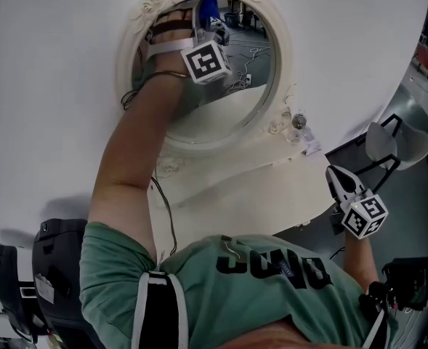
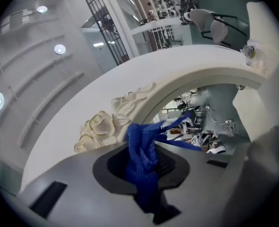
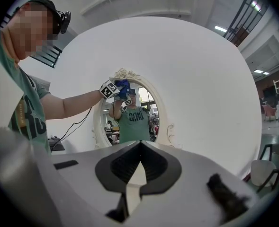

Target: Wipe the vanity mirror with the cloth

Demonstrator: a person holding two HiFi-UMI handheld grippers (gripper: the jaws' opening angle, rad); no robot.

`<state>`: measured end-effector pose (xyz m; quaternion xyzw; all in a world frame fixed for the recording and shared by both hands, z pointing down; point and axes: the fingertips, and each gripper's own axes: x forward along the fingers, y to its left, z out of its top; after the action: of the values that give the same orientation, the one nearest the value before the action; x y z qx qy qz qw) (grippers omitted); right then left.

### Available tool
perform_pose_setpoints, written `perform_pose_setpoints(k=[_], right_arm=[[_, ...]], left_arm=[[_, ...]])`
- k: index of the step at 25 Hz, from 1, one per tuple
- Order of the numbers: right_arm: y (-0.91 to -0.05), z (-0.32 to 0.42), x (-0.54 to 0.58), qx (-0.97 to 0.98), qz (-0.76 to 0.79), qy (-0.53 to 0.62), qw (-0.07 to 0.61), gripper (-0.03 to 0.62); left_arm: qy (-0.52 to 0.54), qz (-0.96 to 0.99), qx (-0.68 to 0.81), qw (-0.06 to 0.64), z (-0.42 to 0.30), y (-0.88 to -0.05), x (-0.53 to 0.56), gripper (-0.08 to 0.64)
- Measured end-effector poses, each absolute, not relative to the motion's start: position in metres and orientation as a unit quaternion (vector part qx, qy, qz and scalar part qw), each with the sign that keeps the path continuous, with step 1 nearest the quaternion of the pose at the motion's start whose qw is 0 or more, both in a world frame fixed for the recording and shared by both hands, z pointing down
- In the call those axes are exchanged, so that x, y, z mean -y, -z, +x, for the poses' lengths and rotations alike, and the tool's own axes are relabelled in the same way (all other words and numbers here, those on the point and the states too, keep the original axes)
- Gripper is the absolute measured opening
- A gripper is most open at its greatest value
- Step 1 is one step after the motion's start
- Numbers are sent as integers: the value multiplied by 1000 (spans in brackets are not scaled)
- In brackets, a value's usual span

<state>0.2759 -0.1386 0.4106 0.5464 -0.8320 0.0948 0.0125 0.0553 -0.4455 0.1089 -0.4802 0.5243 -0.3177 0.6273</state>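
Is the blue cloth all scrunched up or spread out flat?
Scrunched: the left tool pinches the cloth into a crumpled bunch.

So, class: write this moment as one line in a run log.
left gripper: shut on crumpled blue cloth, at top of oval white ornate-framed mirror | right gripper: shut, empty, low, away from mirror

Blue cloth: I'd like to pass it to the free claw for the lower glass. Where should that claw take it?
Probably the bunched end of the blue fabric cloth sticking out beyond the left claw tips, coming from the room side, since the ornate white-framed mirror sits right behind it; the shut right claw must open first.
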Motion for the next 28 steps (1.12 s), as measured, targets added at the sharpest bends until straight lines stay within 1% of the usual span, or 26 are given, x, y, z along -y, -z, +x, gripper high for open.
perform_pose_setpoints(k=[5,8,12,16,18,21,24,28], right_arm=[[-416,275,141,833,543,-100,16,5],[-423,273,142,832,544,-110,18,5],[-435,272,146,829,545,-123,24,5],[-450,279,152,822,551,-141,30,5],[-457,283,151,817,556,-149,30,5],[-464,286,151,813,560,-158,33,5],[-472,292,152,807,565,-168,31,5],[-481,294,153,805,565,-177,31,5]], left_arm=[[298,-465,-535,640,61,-113,446,67],[292,-479,-514,649,82,-140,446,67],[313,-499,-457,667,126,-225,455,67],[369,-519,-378,672,173,-355,467,67],[394,-519,-342,677,188,-417,467,67],[416,-526,-303,677,194,-487,466,67],[433,-542,-280,663,198,-539,467,72],[444,-538,-292,655,194,-552,470,72]])
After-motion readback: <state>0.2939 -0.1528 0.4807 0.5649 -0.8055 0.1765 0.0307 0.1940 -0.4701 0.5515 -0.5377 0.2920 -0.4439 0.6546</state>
